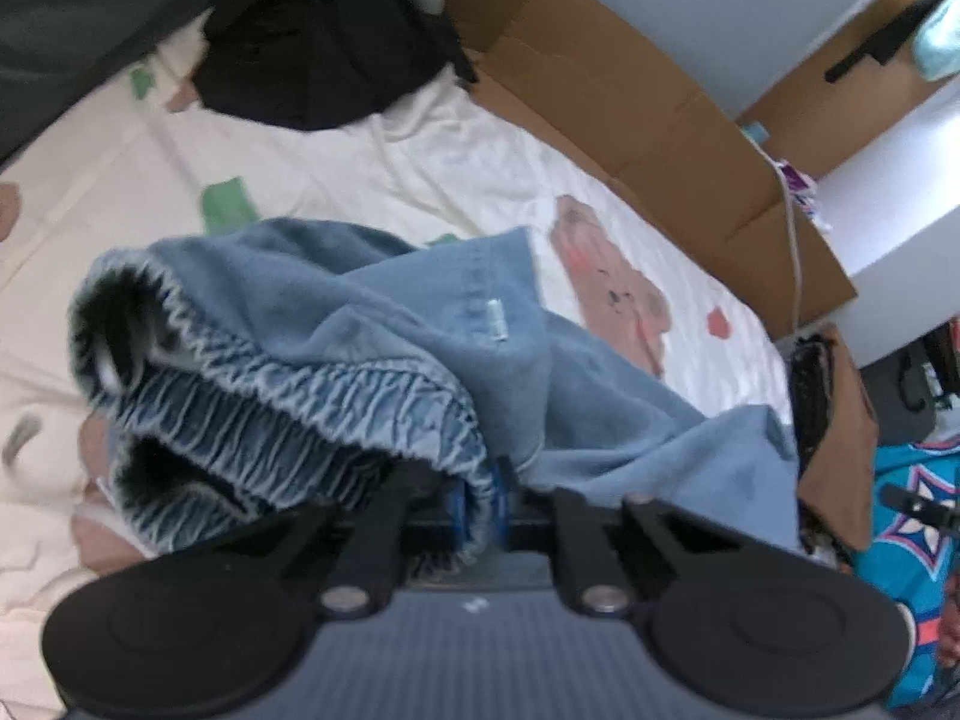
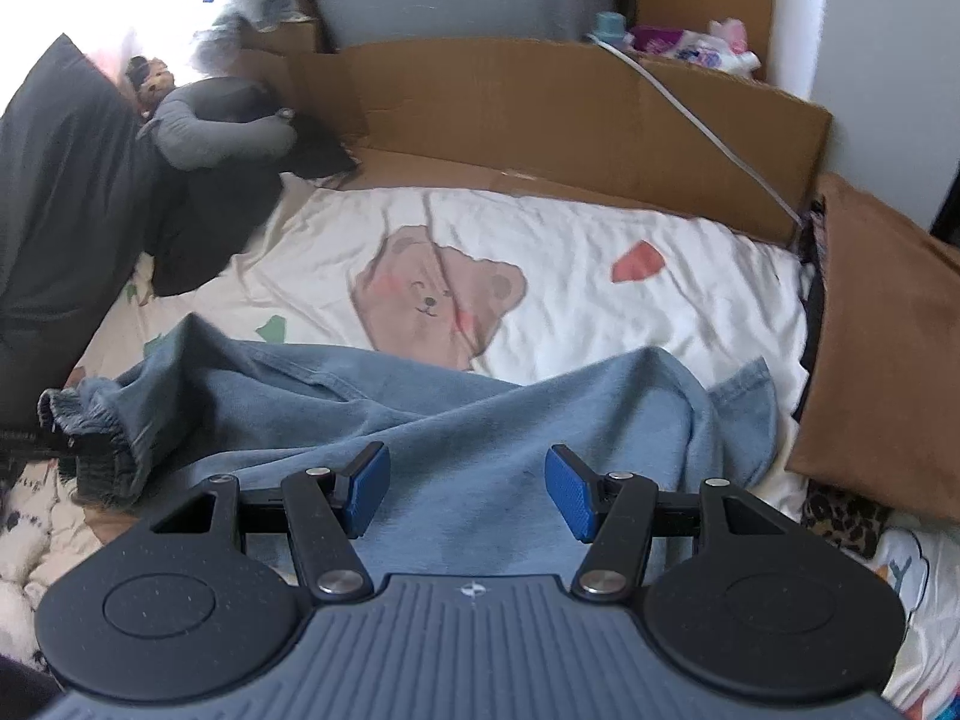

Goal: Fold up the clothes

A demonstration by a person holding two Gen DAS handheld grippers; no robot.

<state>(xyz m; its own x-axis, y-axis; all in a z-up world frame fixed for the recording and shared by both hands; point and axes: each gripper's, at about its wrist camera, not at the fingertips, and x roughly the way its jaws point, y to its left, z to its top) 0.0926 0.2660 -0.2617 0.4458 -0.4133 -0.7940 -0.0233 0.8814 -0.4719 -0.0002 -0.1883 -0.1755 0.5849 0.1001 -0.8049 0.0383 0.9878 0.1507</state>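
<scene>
Left jaws on denim waistband [image 1: 288, 396]

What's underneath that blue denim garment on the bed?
The denim garment lies on a cream bear-print sheet. How the print continues beneath the cloth is hidden.

Left wrist view blurred throughout. Left gripper [image 1: 477, 510] pads mostly buried under the jeans' [image 1: 372, 324] gathered waistband. Teal garment [image 1: 912, 546] cut by right edge. In right wrist view, the jeans' near part hidden behind gripper body; dark bedding [image 2: 66, 210] cut at left
</scene>
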